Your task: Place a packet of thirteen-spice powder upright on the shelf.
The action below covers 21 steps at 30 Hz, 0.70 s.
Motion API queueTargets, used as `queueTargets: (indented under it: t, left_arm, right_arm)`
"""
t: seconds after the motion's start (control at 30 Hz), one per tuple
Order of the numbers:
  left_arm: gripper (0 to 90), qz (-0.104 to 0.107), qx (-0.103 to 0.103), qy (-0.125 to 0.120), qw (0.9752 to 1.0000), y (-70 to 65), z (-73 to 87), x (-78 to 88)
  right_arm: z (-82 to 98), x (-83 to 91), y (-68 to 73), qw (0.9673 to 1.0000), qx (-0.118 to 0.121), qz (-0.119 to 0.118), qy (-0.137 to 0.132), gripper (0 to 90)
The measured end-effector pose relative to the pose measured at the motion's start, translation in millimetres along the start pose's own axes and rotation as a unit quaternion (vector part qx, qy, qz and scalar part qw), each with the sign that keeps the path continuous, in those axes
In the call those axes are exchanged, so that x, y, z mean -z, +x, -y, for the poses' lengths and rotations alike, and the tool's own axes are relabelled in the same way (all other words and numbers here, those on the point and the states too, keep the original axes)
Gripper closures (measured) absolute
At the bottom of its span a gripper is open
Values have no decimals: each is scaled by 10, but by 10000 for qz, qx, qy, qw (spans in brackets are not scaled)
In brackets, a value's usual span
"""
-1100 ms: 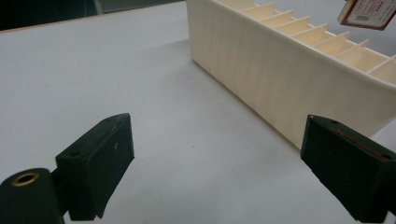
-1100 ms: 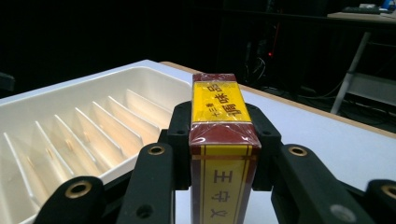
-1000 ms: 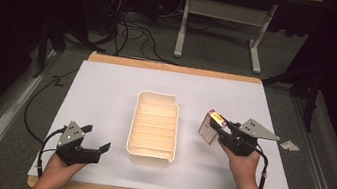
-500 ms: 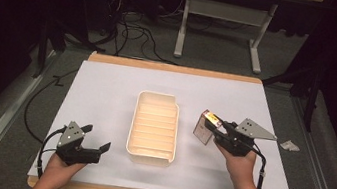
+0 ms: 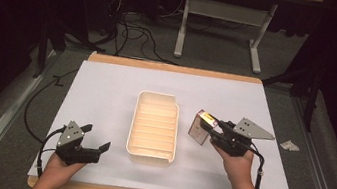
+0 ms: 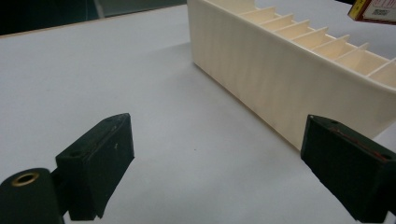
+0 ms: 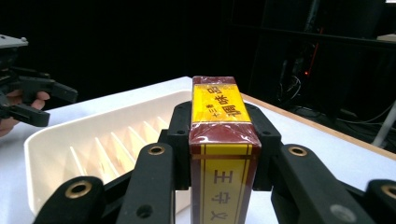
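White-covered table, dark room behind. Right gripper clamped on red-and-yellow box, carried just right of slotted cream tray. Left gripper wide, idle, tray ahead. Likely carry step; next: align box over slot, lower, release.

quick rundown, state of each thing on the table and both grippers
slotted tray: upright on the table, its slots bare
box: clamped between the right gripper's jaws, held beside the tray
right gripper: shut on the box
left gripper: open, nothing between its jaws, near the tray's corner
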<state>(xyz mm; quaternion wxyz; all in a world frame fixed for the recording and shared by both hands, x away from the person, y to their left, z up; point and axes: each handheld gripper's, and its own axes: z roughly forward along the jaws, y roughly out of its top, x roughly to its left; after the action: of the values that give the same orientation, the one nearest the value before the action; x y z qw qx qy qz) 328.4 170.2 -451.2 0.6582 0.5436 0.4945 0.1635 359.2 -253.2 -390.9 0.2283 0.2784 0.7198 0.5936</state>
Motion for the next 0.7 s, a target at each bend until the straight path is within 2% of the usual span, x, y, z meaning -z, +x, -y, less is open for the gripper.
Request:
queueTargets:
  t: [0.53,0.7]
  left_arm:
    - [100,9,7,-14,10000,-7,-4,7]
    - [102,15,-22,17,10000,-9,6,3]
  right_arm:
    - [-70,-85,154,9994,51,-343,-38,693]
    - [-85,-113,207,9992,97,-383,-60,692]
